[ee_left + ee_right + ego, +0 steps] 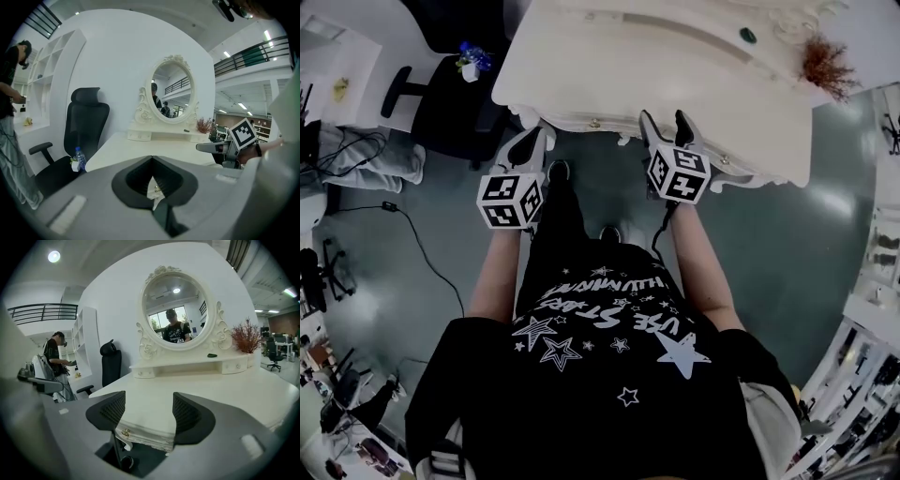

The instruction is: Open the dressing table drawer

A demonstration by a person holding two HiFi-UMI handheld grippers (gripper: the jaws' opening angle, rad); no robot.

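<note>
The cream dressing table (675, 66) fills the top of the head view, its drawer front (581, 120) facing me with a small gold knob (593, 123). My right gripper (666, 127) is open, level with the table's front edge. In the right gripper view the edge sits between its dark pads (187, 416), and the drawer knob (125, 432) shows low by the left pad. My left gripper (534, 141) is shut and empty, just short of the table's left corner. A knob (157, 188) shows through the gap behind its fingertips (152, 161).
A black office chair (441, 103) stands left of the table with a water bottle (473, 58) on its seat. An oval mirror (177, 310), a red coral ornament (825, 61) and a small green object (748, 36) sit at the table's back. A person (56, 357) stands far left.
</note>
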